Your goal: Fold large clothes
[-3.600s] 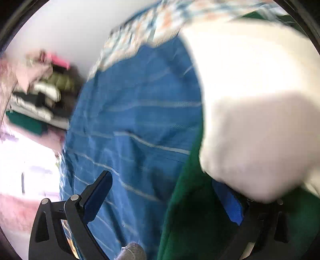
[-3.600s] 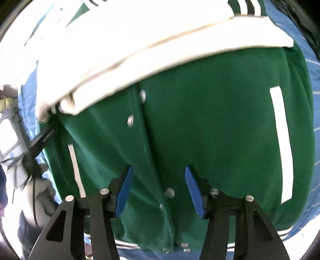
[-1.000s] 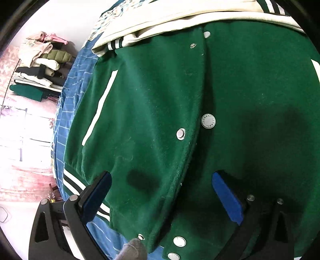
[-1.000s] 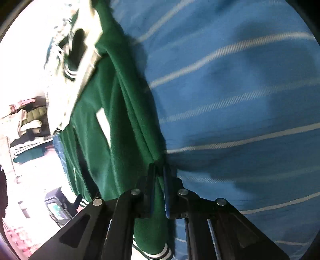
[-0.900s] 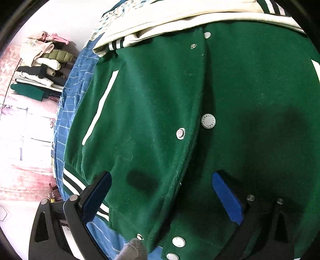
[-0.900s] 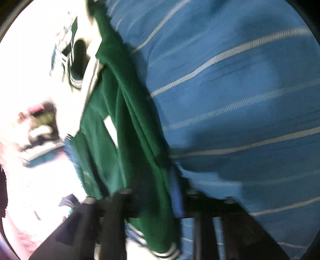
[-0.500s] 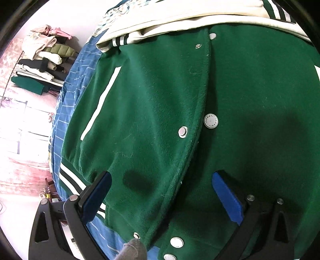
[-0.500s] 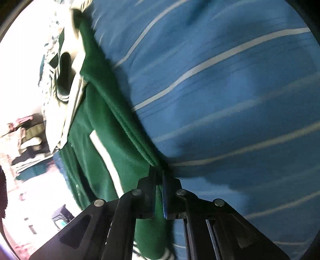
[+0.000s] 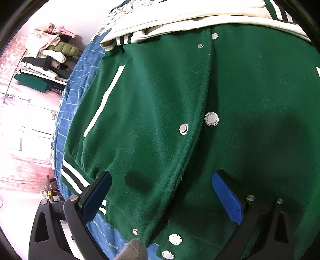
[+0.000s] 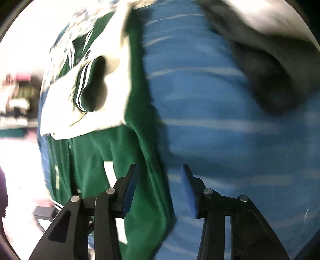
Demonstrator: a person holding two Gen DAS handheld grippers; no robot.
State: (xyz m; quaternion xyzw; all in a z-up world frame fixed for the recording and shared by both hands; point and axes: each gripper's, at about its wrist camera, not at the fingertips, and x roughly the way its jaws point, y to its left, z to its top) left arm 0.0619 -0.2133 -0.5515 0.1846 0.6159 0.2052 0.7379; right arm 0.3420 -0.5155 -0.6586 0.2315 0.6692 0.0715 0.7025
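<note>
A green varsity jacket (image 9: 240, 90) with silver snaps and cream sleeves lies front up on a blue striped bedsheet (image 9: 80, 66). My left gripper (image 9: 162, 198) is open and hovers over the jacket's snap placket near the striped hem. In the right wrist view the jacket (image 10: 96, 152) lies to the left, its cream sleeve (image 10: 96, 104) folded across the body. My right gripper (image 10: 158, 188) is open over the jacket's right side edge, where green cloth meets the sheet (image 10: 210, 130). That view is motion-blurred.
A rack with stacked folded clothes (image 9: 46, 54) stands at the far left beyond the bed. A patterned pillow or quilt (image 9: 124, 10) lies at the head of the bed. A dark and pale garment (image 10: 270, 70) lies on the sheet at the upper right.
My right gripper was shut on the jacket's side edge; it has opened and let the cloth go, and it has swung. My left gripper stays open and has barely shifted.
</note>
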